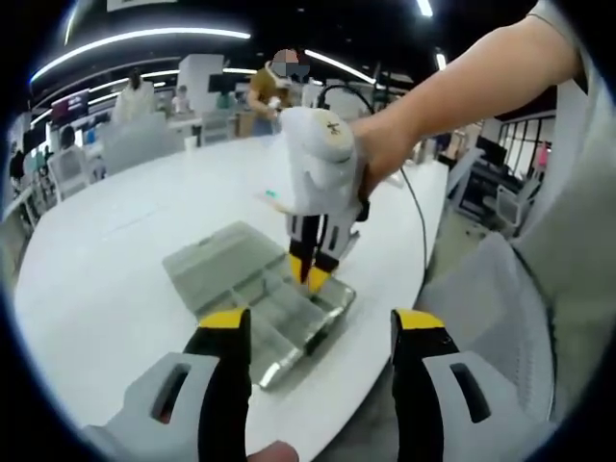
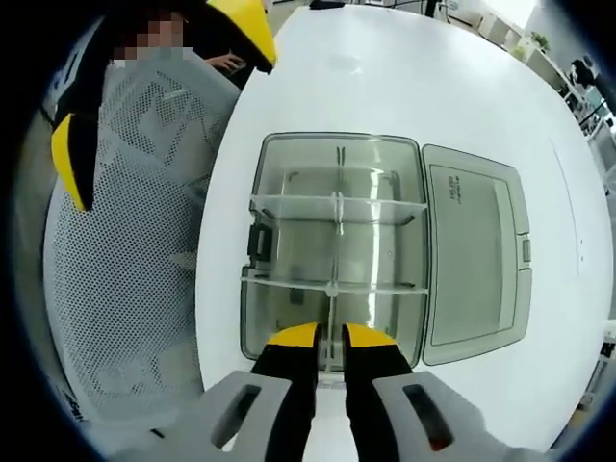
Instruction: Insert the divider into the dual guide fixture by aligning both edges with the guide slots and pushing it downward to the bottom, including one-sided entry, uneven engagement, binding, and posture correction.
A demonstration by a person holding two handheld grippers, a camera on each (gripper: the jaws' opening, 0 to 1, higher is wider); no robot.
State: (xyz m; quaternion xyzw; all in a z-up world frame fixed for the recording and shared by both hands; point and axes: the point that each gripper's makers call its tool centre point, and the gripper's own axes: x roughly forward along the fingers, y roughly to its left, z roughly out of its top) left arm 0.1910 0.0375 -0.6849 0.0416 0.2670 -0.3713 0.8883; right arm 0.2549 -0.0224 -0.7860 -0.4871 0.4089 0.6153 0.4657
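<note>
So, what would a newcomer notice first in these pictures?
First, the clear box on the white table, its lid open flat beside it and thin dividers crossing inside. Next, the right gripper, its yellow tips nearly shut over the box's near edge. In the left gripper view, the left gripper stands wide open, off the box.

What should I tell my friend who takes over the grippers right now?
Right hand-held gripper: jaws nearly shut over the near end of the clear box, on a thin clear divider, it seems; the grip itself is hard to see.
Left hand-held gripper: open, empty, held back above the white table's edge.
Box: open, its lid lying flat beside it.
Done: two cross dividers stand in the box.
Left: line both edges of the held divider with the slots and push it to the bottom; straighten it if it binds.
</note>
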